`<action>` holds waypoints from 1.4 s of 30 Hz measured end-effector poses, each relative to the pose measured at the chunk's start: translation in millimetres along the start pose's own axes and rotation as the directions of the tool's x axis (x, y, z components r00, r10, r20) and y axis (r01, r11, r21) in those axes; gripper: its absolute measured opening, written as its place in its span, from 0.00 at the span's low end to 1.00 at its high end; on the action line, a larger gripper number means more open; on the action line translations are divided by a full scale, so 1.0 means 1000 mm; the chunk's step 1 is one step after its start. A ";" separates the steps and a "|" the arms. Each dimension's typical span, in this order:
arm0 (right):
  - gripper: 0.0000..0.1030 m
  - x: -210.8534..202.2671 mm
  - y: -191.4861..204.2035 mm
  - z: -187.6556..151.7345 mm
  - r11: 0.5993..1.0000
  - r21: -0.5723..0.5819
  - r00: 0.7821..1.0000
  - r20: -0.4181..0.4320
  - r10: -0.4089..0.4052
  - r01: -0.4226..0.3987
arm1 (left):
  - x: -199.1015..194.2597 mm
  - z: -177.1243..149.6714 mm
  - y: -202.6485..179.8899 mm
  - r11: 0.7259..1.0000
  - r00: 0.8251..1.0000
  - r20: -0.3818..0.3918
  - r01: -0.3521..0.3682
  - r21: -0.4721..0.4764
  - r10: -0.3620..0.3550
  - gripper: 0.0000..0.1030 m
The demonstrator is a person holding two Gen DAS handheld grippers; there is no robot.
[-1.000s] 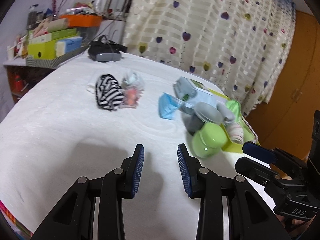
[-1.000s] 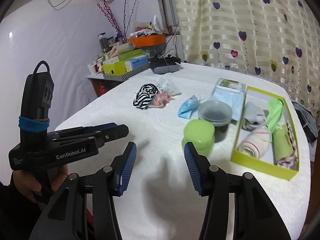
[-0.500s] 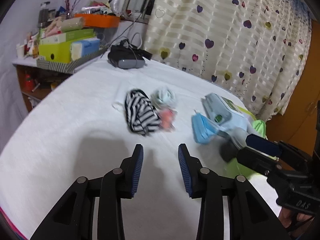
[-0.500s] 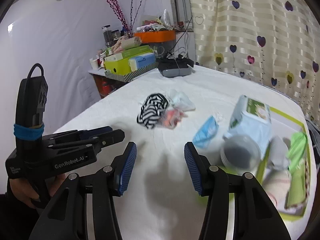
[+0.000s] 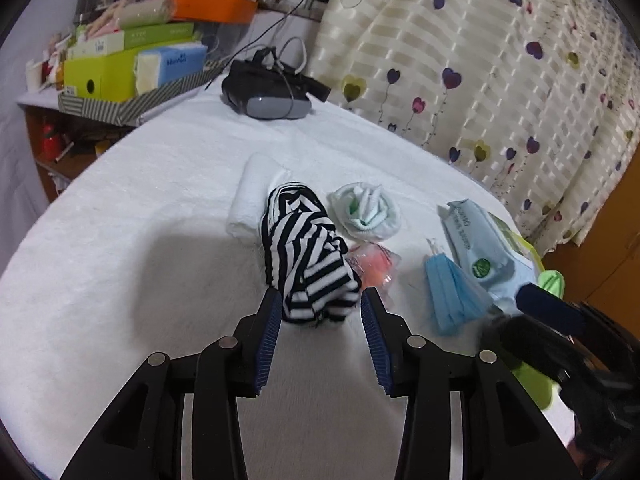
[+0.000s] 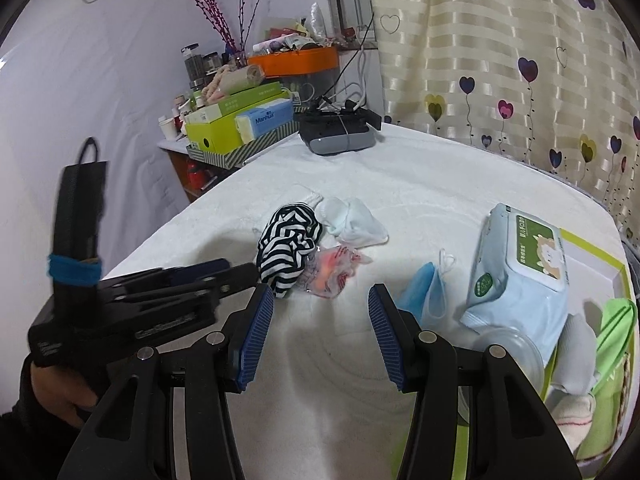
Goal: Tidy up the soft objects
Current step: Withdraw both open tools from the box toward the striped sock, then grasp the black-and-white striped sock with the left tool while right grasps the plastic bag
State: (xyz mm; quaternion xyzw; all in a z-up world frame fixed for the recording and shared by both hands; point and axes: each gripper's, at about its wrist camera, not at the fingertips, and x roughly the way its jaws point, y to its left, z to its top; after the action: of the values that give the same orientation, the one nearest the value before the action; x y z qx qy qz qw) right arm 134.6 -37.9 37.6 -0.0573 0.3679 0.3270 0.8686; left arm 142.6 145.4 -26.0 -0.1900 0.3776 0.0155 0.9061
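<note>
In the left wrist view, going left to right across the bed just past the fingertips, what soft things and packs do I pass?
White rolled towel → black-and-white striped cloth → pink item in clear wrap → blue face mask → pale blue wet-wipes pack. The pale green-and-white sock bundle lies farther back, above the pink item.

Both claws (image 5: 320, 312) (image 6: 321, 308) agape, angled downward

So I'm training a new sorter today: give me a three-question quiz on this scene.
1. True or false: the left gripper is shut on the striped cloth.
2. Which lies nearest the wipes pack? A) blue face mask B) black headset C) orange tray
3. What colour are the right gripper finger pads?

Key: 1 false; 2 A; 3 blue.
</note>
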 end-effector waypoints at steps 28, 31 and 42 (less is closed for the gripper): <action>0.49 0.057 0.010 0.006 0.999 0.023 0.992 -0.126 0.029 -0.026 | -0.030 -0.032 0.038 0.991 1.000 0.010 0.023 -0.130 -0.022 0.09; 0.50 0.073 0.011 0.005 0.999 0.044 0.987 -0.158 0.025 -0.018 | -0.034 -0.037 0.043 0.990 0.999 0.008 0.034 -0.140 -0.034 0.09; 0.49 0.111 0.012 0.005 0.995 0.088 0.974 -0.226 -0.019 0.040 | -0.032 -0.038 0.051 0.988 1.000 0.021 0.023 -0.151 -0.020 0.35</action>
State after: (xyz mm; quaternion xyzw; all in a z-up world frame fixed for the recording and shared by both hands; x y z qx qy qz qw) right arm 188.0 31.5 -32.2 -0.0594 0.4775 0.2884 0.8278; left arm 84.7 182.8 -45.1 -0.2622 0.3644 0.0361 0.8929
